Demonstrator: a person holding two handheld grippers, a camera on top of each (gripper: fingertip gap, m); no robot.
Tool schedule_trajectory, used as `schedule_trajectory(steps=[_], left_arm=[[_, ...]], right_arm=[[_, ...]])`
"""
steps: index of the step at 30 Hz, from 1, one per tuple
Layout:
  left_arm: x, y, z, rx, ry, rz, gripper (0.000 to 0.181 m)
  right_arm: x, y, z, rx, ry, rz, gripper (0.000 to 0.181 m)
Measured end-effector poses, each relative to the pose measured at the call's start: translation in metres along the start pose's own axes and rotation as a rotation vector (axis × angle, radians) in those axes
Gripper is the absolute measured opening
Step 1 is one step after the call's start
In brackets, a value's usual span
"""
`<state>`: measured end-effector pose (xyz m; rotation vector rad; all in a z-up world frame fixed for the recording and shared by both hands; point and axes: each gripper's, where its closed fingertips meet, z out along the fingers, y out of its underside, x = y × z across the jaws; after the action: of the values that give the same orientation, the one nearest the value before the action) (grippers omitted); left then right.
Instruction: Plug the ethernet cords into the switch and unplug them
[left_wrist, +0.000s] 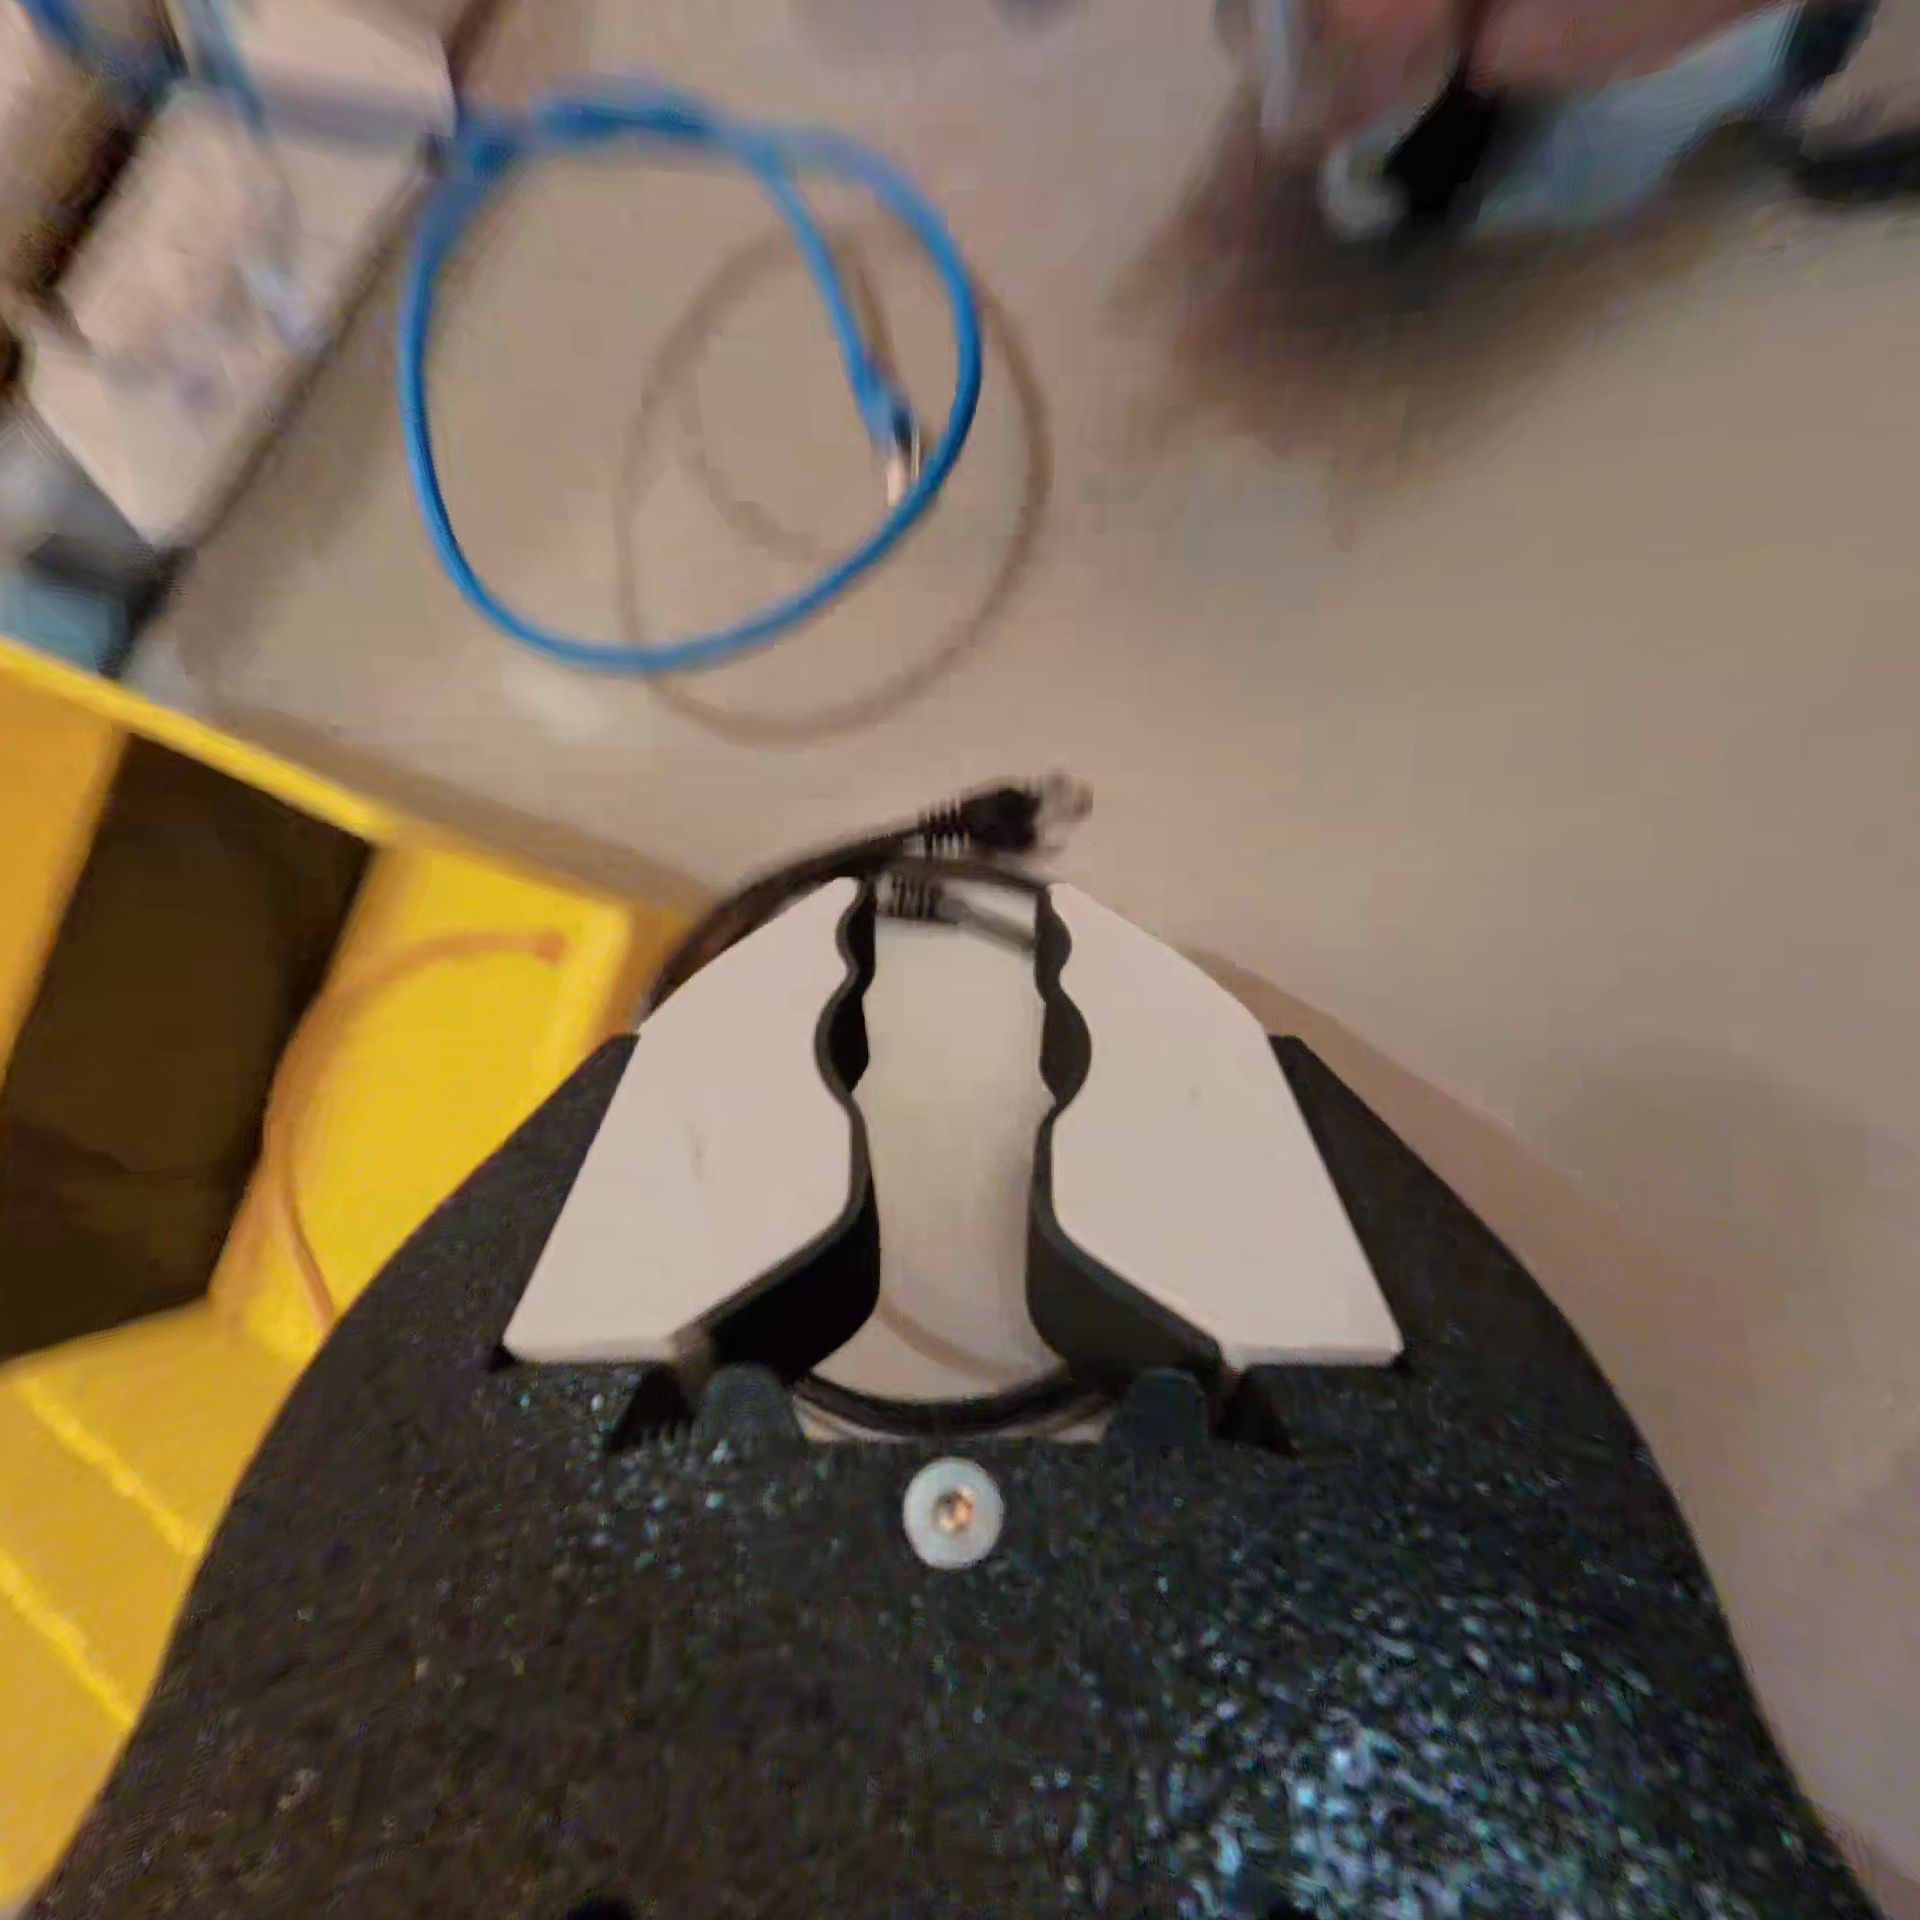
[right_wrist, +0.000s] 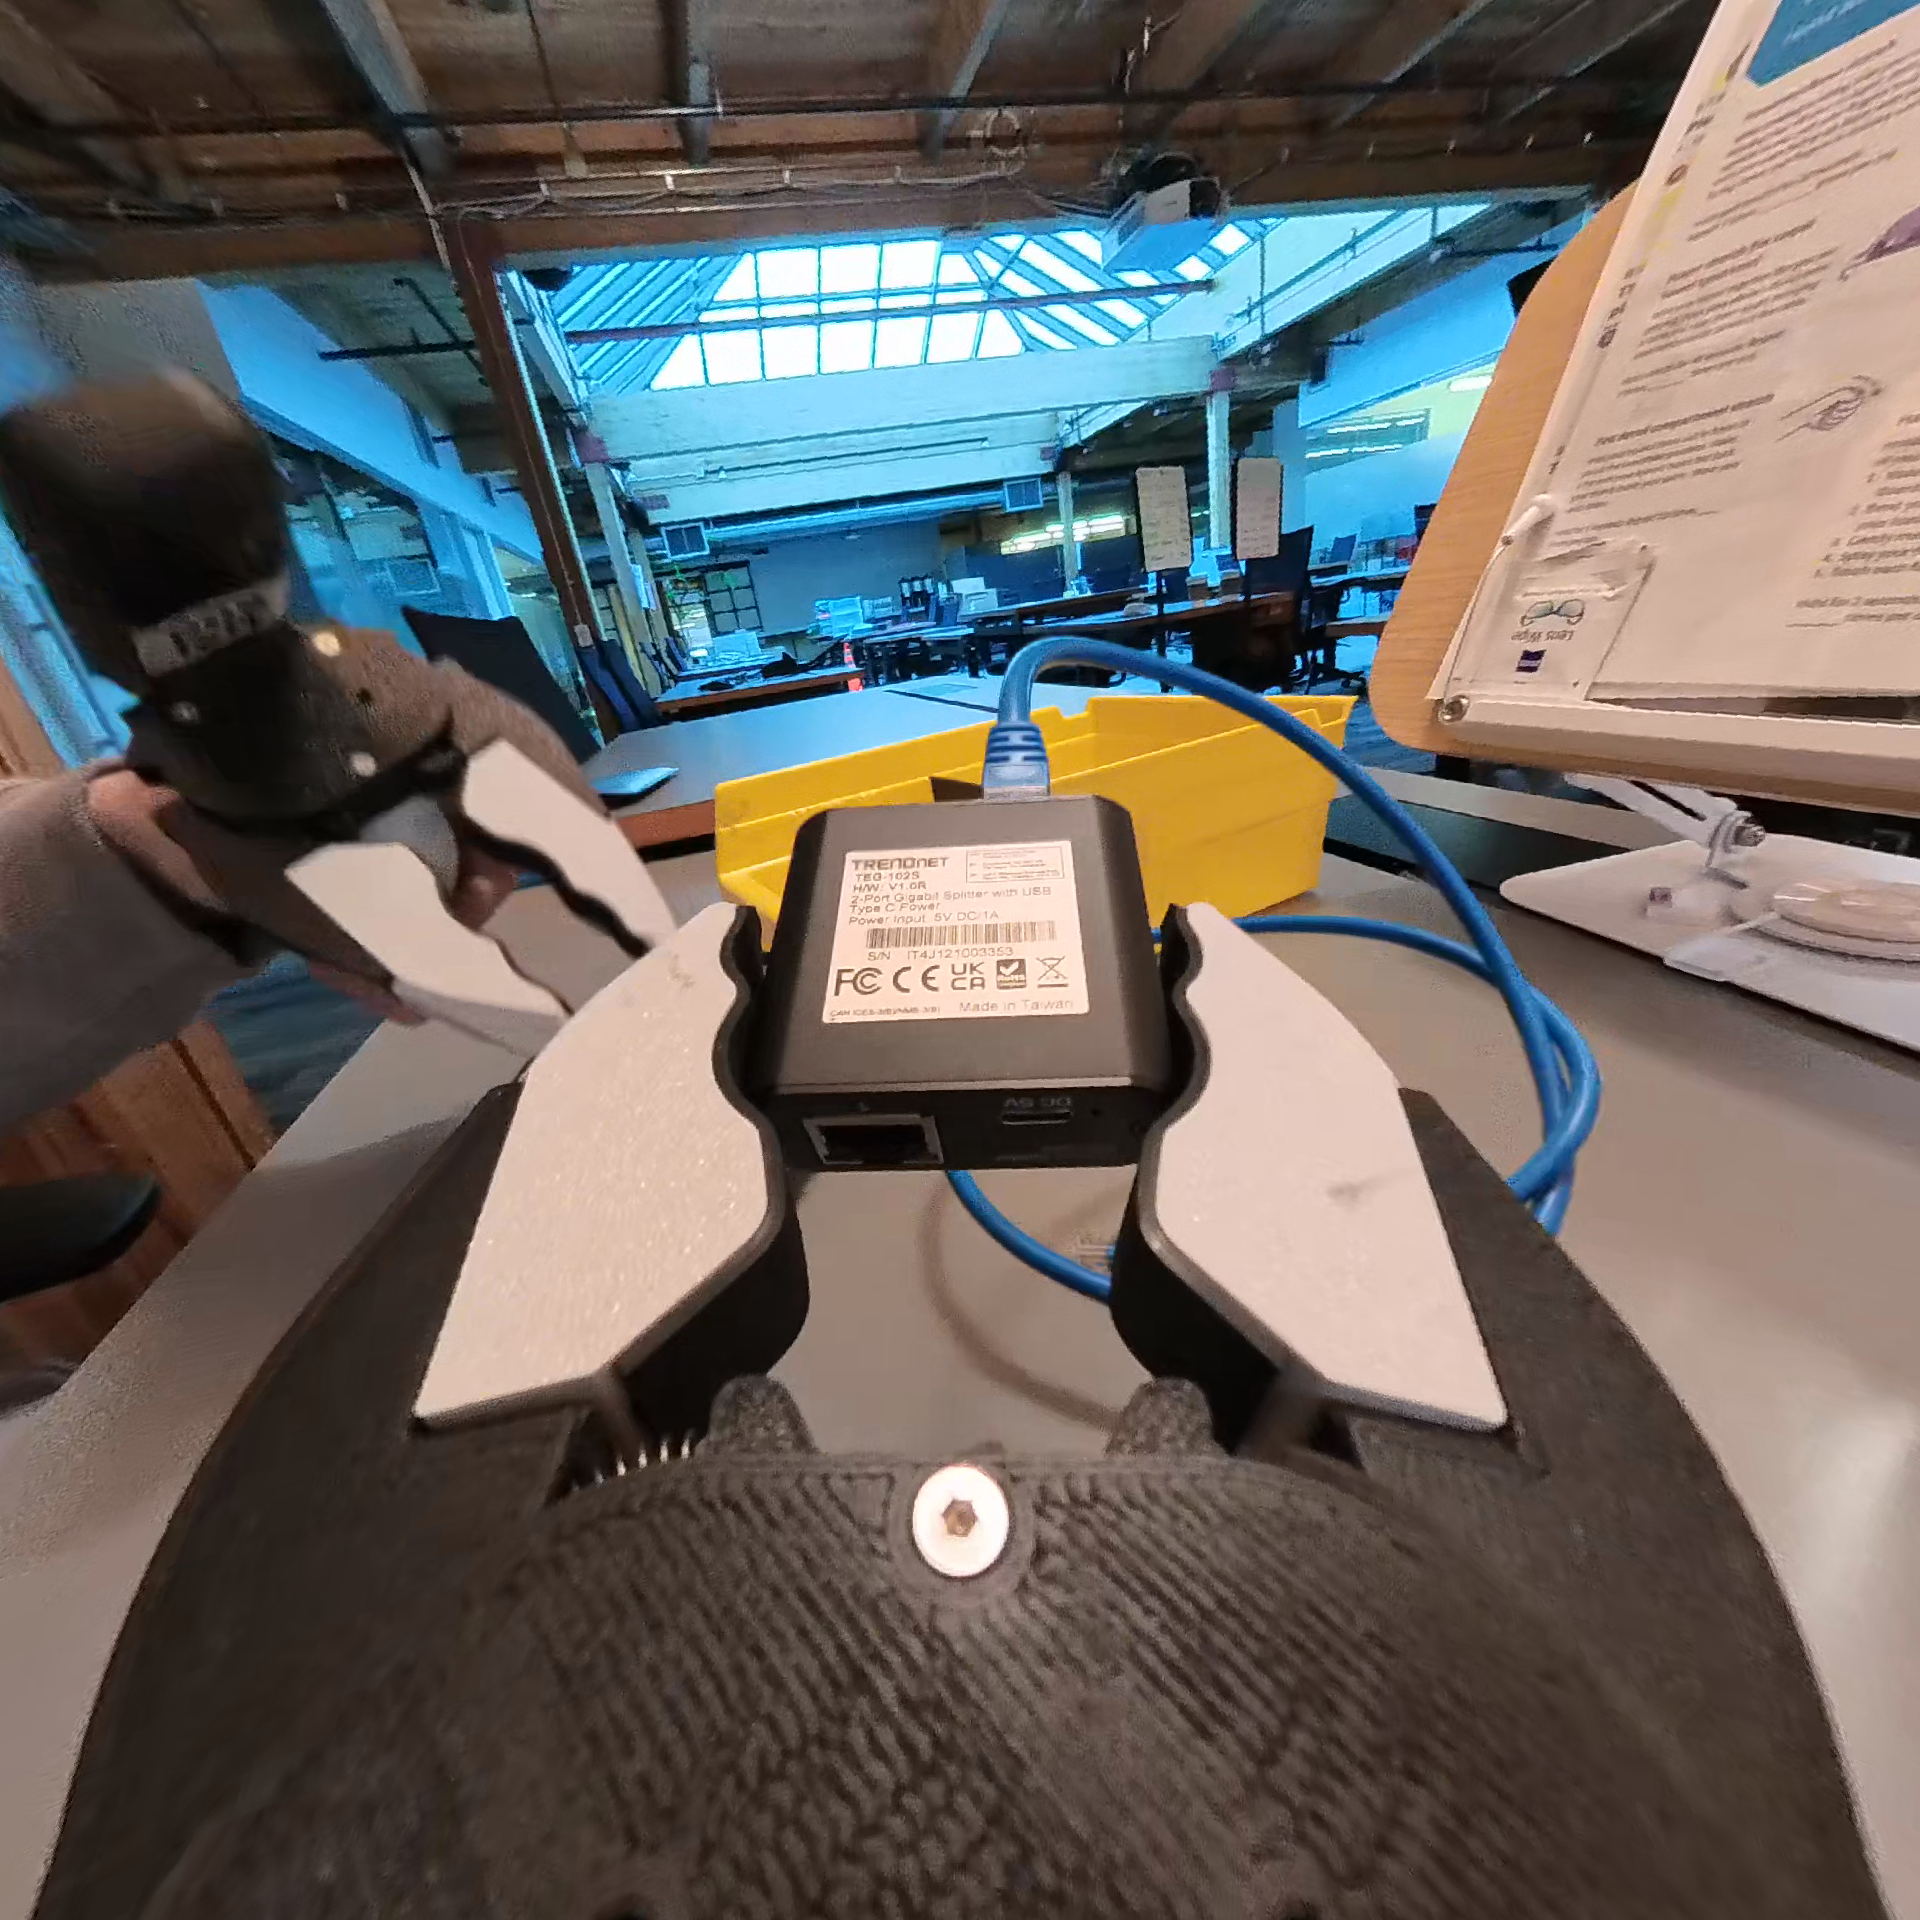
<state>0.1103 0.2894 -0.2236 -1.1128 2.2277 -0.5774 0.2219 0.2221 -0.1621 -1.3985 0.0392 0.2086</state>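
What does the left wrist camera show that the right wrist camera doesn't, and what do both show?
Only the left wrist view: a black cord plug just past the open left gripper. Only the right wrist view: the right gripper shut on the black switch, label up, one port empty. Both: the blue ethernet cord, yellow bin, grey table.

Left gripper (left_wrist: 951, 904): speckled black body, pale grey fingers (left_wrist: 727, 1122) with wavy black inner edges, silver screw (left_wrist: 953, 1512); right gripper (right_wrist: 961, 935) alike, ribbed black body, screw (right_wrist: 960, 1520); grey sleeve (right_wrist: 73, 935).
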Motion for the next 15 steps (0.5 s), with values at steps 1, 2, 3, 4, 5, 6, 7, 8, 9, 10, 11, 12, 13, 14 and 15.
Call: schedule_trajectory(steps=[1, 2, 3, 4, 5, 6, 7, 8, 9, 10, 11, 12, 13, 14, 15], left_arm=[[-0.002, 0.016, 0.006, -0.066, -0.016, -0.045, 0.029], [-0.003, 0.027, 0.012, -0.106, -0.031, -0.091, 0.028], [0.003, 0.034, 0.018, -0.12, -0.008, -0.143, 0.026], [0.011, 0.036, 0.023, -0.122, 0.033, -0.199, 0.026], [0.017, 0.037, 0.028, -0.118, 0.063, -0.247, 0.026], [0.021, 0.038, 0.033, -0.121, 0.075, -0.277, 0.026], [0.023, 0.041, 0.037, -0.143, 0.067, -0.289, 0.027], [0.022, 0.044, 0.04, -0.165, 0.051, -0.289, 0.026], [0.024, 0.043, 0.042, -0.164, 0.049, -0.289, 0.023], [0.026, 0.041, 0.044, -0.159, 0.052, -0.287, 0.02], [0.028, 0.04, 0.044, -0.16, 0.061, -0.258, 0.016], [0.034, 0.039, 0.042, -0.165, 0.094, -0.201, 0.013], [0.043, 0.039, 0.038, -0.178, 0.148, -0.136, 0.011], [0.05, 0.04, 0.034, -0.189, 0.195, -0.085, 0.01], [0.055, 0.041, 0.029, -0.198, 0.229, -0.047, 0.011]], right_arm=[[0.0, 0.0, 0.0, 0.002, 0.003, -0.002, 0.074], [-0.001, 0.0, 0.0, 0.0, -0.01, -0.002, 0.074], [-0.002, 0.0, 0.0, 0.0, -0.014, -0.004, 0.074], [-0.002, 0.0, 0.0, 0.0, -0.011, -0.005, 0.074], [-0.003, 0.0, 0.0, -0.002, -0.018, -0.007, 0.074], [-0.003, 0.0, 0.0, -0.001, -0.02, -0.01, 0.074], [-0.004, 0.0, 0.0, 0.0, -0.018, -0.015, 0.074], [-0.004, 0.0, 0.0, -0.002, -0.022, -0.016, 0.074], [-0.005, 0.001, 0.0, -0.004, -0.028, -0.015, 0.074], [-0.005, 0.0, 0.0, -0.003, -0.025, -0.015, 0.074], [-0.005, 0.0, 0.0, -0.002, -0.027, -0.013, 0.074], [-0.006, 0.0, 0.0, -0.003, -0.036, -0.011, 0.074], [-0.006, 0.0, 0.0, -0.002, -0.039, -0.011, 0.074], [-0.006, 0.0, 0.0, -0.003, -0.04, -0.011, 0.074], [-0.007, 0.001, 0.0, -0.005, -0.043, -0.014, 0.074]])
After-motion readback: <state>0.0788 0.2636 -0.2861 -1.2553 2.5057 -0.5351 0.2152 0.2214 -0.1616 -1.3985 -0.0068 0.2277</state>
